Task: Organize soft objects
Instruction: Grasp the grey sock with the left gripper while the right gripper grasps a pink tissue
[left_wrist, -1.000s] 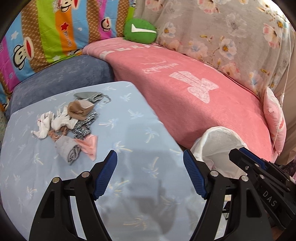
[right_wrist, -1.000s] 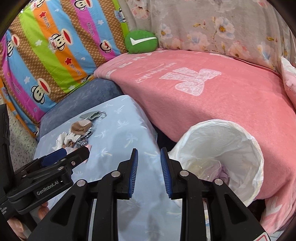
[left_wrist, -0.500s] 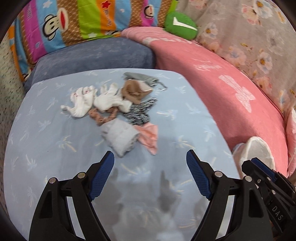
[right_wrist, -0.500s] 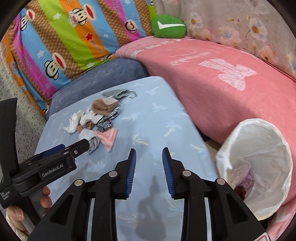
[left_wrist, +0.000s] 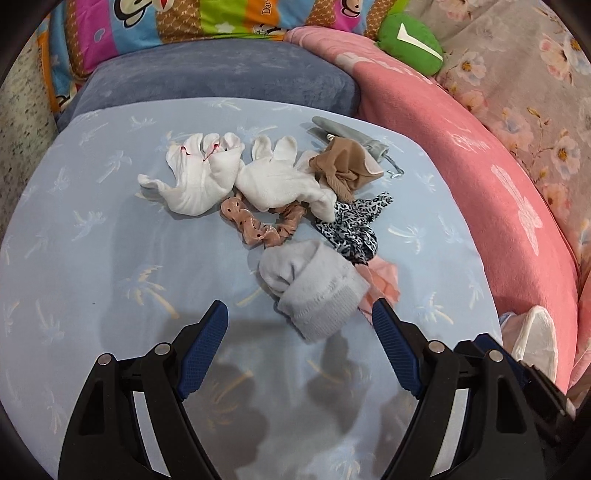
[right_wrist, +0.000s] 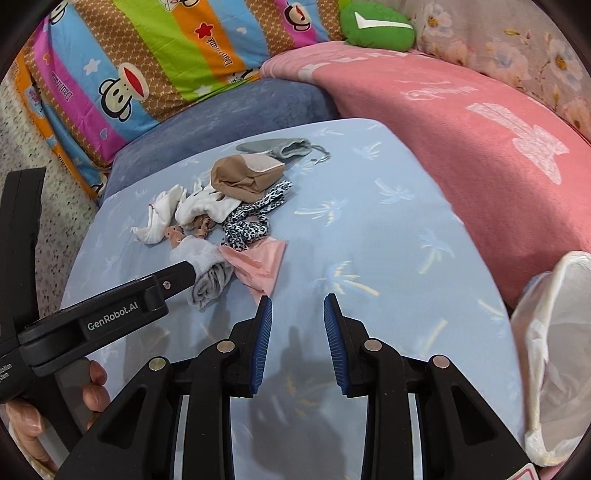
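A pile of soft items lies on the blue palm-print cover (left_wrist: 110, 258). In it are a rolled grey sock (left_wrist: 314, 288), a pink cloth (left_wrist: 384, 284), a leopard scrunchie (left_wrist: 351, 229), a dotted tan scrunchie (left_wrist: 255, 225), two white gloves (left_wrist: 195, 177), a tan stocking (left_wrist: 343, 166) and a grey pouch (left_wrist: 347, 134). My left gripper (left_wrist: 297, 310) is wide open, its tips on either side of the grey sock's near end. From the right wrist view one left finger (right_wrist: 173, 275) reaches the grey sock (right_wrist: 210, 273). My right gripper (right_wrist: 298, 301) hovers open over bare cover, holding nothing.
A white bag-lined bin (right_wrist: 554, 350) stands off the cover's right edge, below the pink blanket (right_wrist: 480, 129). A blue-grey cushion (left_wrist: 221, 74), a striped monkey-print pillow (right_wrist: 147, 55) and a green plush (right_wrist: 376, 27) sit behind. A hand (right_wrist: 92, 387) holds the left gripper.
Both cameras swung left from the bin toward the pile. My left gripper came up to the grey sock, still open. The right gripper followed over the cover, its gap a little wider.
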